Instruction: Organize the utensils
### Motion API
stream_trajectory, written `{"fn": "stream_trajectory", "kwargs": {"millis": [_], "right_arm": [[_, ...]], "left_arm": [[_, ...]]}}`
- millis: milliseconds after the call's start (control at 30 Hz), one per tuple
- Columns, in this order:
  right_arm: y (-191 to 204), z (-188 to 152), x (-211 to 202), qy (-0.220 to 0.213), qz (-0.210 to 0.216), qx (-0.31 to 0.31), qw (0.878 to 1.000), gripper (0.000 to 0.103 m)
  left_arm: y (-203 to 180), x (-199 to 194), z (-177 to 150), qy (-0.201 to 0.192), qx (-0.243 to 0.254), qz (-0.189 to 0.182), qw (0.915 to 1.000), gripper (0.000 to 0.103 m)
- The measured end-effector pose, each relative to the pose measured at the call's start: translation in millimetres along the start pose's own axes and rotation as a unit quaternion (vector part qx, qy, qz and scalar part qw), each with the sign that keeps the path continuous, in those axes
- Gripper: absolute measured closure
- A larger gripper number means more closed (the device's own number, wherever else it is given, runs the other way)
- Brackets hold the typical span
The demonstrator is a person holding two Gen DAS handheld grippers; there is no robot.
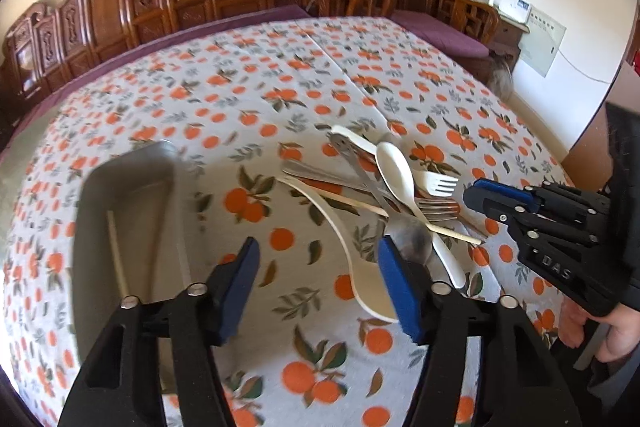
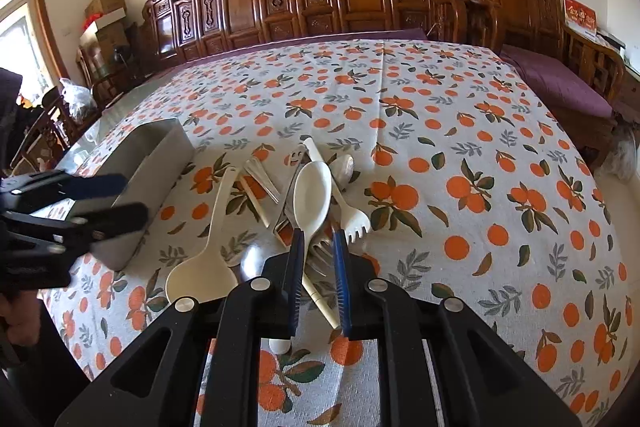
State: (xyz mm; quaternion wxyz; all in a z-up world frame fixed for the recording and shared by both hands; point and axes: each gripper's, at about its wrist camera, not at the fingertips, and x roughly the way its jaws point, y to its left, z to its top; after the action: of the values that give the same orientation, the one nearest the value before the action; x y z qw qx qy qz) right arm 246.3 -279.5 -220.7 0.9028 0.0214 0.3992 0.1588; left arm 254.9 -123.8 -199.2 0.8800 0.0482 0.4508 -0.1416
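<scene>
Left gripper (image 1: 318, 279): jaws wide apart, empty, hovering low centre of the left wrist view between the tray and the pile.
Right gripper (image 2: 318, 281): jaws narrowly apart above the near end of the pile, lower centre of its own view; whether anything is pinched cannot be told.
Utensils (image 1: 384, 187): a crossed heap on the desk (image 1: 240, 87), centre-right of the left wrist view: white spoon (image 2: 313, 193), white fork (image 2: 354, 221), metal forks, a chopstick, a large white ladle (image 2: 208, 267).
Tray (image 1: 124, 195): metal, left of frame, just beside the heap; one chopstick (image 1: 118, 255) lies inside.
Risk: the pieces overlap, so lifting one likely drags or flips its neighbours.
Risk: a closing grip may catch two handles at once.
Risk: smooth, thin handles may pivot or slip from the pads.
</scene>
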Motion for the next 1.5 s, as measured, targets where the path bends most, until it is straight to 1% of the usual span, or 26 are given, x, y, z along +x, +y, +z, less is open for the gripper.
{"fn": "stream_trajectory", "kwargs": {"millis": [167,300,433,567,633,767,800,1000,1267,1333,1500], "right_arm": [[-0.4,1.4,2.3,0.002,0.004,0.004,1.0,0.086],[-0.8,2.2,3.9,0.002,0.009,0.007,1.0,0.086],[-0.7,3.4,6.2,0.003,0.012,0.009,1.0,0.086],[0.1,3.2,7.3,0.004,0.015,0.009,1.0,0.086],[0.2,3.1,8.1,0.004,0.016,0.009,1.0,0.086],[1.6,3.3,9.6,0.006,0.017,0.007,1.0,0.086],[2.0,3.2,10.2,0.007,0.017,0.007,1.0,0.086],[6.4,4.7,13.7,0.009,0.027,0.005,1.0,0.086],[21.8,12.4,31.0,0.021,0.038,-0.005,0.999,0.086],[25.8,15.1,37.0,0.026,0.037,-0.006,0.999,0.083],[34.0,20.5,54.7,0.044,0.03,-0.015,0.998,0.082]], "left_arm": [[-3.5,29.8,3.5,0.029,-0.008,-0.005,0.9995,0.061],[-2.5,44.4,6.2,0.041,-0.018,-0.008,0.999,0.065],[-2.0,56.1,8.3,0.052,-0.027,-0.016,0.9982,0.074],[-4.4,62.5,9.9,0.057,-0.031,-0.023,0.9976,0.082],[-5.4,64.2,10.6,0.059,-0.03,-0.025,0.9975,0.084],[-6.8,63.5,9.8,0.058,-0.03,-0.032,0.9973,0.096],[-7.2,61.2,8.9,0.056,-0.029,-0.033,0.9975,0.098],[-6.1,41.5,3.1,0.038,-0.024,-0.036,0.9983,0.1],[4.2,7.8,-7.9,0.014,-0.026,-0.042,0.9987,0.1],[6.7,-0.1,-9.3,0.008,-0.026,-0.043,0.9987,0.1],[10.1,-16.1,-11.5,-0.006,-0.027,-0.044,0.9987,0.1]]}}
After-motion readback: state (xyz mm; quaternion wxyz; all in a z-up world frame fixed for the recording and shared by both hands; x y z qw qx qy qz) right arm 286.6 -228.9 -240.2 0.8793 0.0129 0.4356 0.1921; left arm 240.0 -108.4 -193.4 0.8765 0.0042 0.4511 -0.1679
